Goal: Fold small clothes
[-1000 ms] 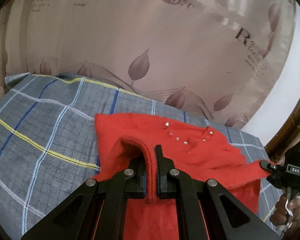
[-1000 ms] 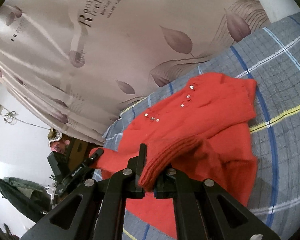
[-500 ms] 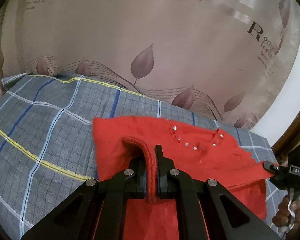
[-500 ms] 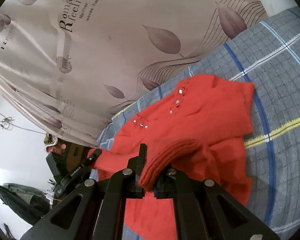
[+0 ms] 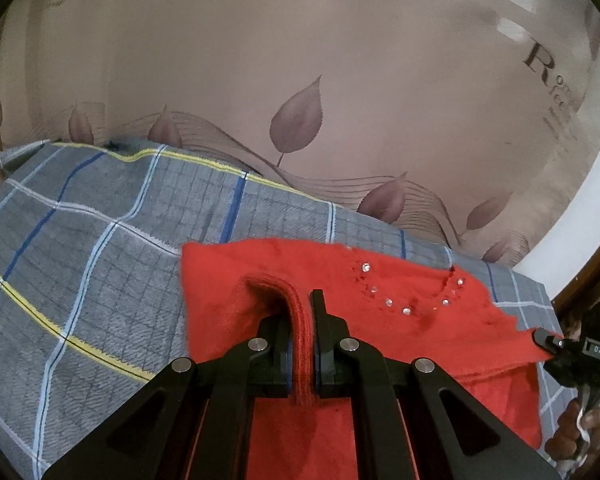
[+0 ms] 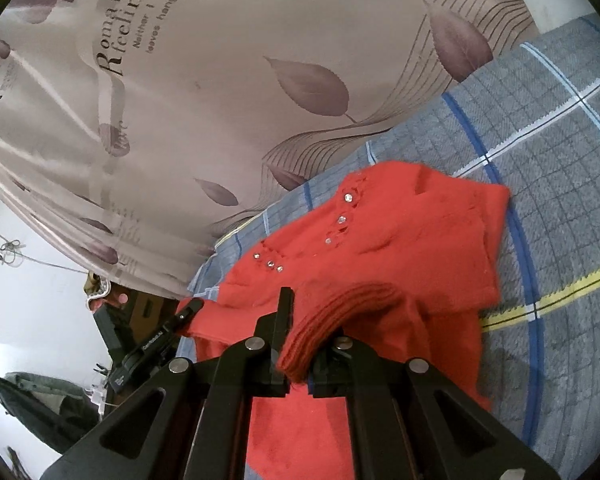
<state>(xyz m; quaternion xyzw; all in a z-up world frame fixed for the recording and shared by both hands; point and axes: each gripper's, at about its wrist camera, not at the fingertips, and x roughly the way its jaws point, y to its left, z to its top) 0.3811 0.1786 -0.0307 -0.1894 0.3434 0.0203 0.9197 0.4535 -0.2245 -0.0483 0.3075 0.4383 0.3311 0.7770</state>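
Observation:
A red knit sweater [image 5: 384, 292] with small rhinestones along its neckline lies on a grey plaid blanket [image 5: 100, 264]. My left gripper [image 5: 300, 312] is shut on the sweater's ribbed hem, which stands up in a fold between the fingers. In the right wrist view the right gripper [image 6: 306, 320] is shut on another stretch of the same ribbed hem of the sweater [image 6: 400, 240]. The hem is lifted over the sweater's lower part, short of the neckline. Each view shows the other gripper pinching red fabric: the right gripper [image 5: 540, 338] and the left gripper [image 6: 192, 308].
A beige curtain [image 5: 300, 80] with leaf prints and lettering hangs right behind the blanket's far edge. The blanket [image 6: 560, 160] stretches out to the right of the sweater. Dark furniture [image 6: 140, 312] and a white wall [image 6: 28, 300] lie beyond its left end. A hand [image 5: 572, 436] holds the right gripper.
Both grippers have carried the ribbed hem a little forward towards the curtain and slightly down. Both grips stay the same.

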